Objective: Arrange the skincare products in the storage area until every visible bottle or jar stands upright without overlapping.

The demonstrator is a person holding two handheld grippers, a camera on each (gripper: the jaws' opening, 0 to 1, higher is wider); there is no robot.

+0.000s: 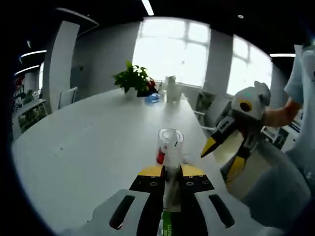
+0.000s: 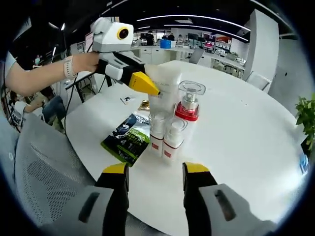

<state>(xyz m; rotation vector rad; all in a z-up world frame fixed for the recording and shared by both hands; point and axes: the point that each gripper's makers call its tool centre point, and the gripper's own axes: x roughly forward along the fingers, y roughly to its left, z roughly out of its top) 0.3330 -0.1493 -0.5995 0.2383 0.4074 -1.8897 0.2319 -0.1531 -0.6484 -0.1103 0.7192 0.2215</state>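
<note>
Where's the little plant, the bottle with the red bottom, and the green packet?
potted plant point(image 1: 132, 78), left gripper view, on its green leaves.
clear-capped bottle with red base point(image 2: 188, 104), right gripper view, on its clear cap.
green packet point(image 2: 127, 137), right gripper view, on its flat face.

Ahead of the right tool point(image 2: 155, 177), the surface point(image 2: 246, 128) looks smooth, matt white. The jar point(image 2: 189, 101) has a clear glossy plastic cap over a shiny red collar. Left of the small white bottles point(image 2: 167, 135), a booklet point(image 2: 125, 137) shows glossy printed paper. The chair point(image 2: 44, 172) beside the tool is grey mesh cloth.
</note>
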